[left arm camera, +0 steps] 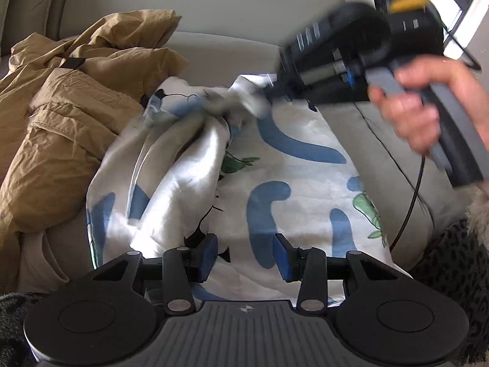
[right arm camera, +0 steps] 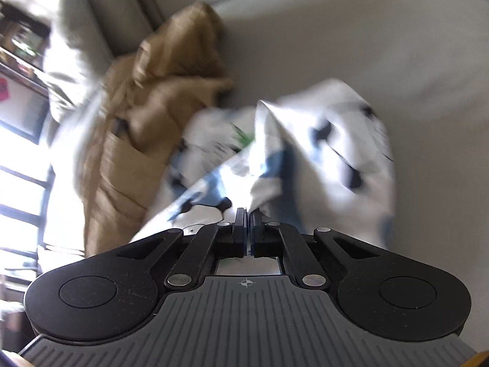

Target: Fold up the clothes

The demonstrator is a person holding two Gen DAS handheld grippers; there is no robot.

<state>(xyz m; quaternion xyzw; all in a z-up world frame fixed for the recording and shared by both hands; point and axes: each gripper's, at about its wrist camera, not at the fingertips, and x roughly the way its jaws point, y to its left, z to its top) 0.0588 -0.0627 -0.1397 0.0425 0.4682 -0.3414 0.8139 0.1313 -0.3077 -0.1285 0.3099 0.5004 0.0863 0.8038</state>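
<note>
Blue-padded fingers of the left gripper (left arm camera: pixel 246 258) sit lowest in its own view, jaws partly apart, hovering just above the near edge of a white garment printed with blue curved shapes, green leaves and black marks (left arm camera: pixel 293 180); the pads press on nothing. That printed garment lies spread over a grey sofa seat cushion (left arm camera: pixel 351 128), flat on its right side and bunched into soft ridges on its left. Beside it on the left sits a crumpled tan jacket (left arm camera: pixel 61 116), touching the garment's edge. At the far end, the right gripper (left arm camera: pixel 269 91), held in a person's hand (left arm camera: pixel 424 104) and blurred, meets a gathered point of the cloth. From the right wrist view, the right gripper's jaws (right arm camera: pixel 247 214) are pressed together with white cloth at their tips, apparently pinching a fold. The fabric looks thin, light and limp with a slight sheen, so it may slip and sag. Corners and hems seem the surest places to hold for folding.
</note>
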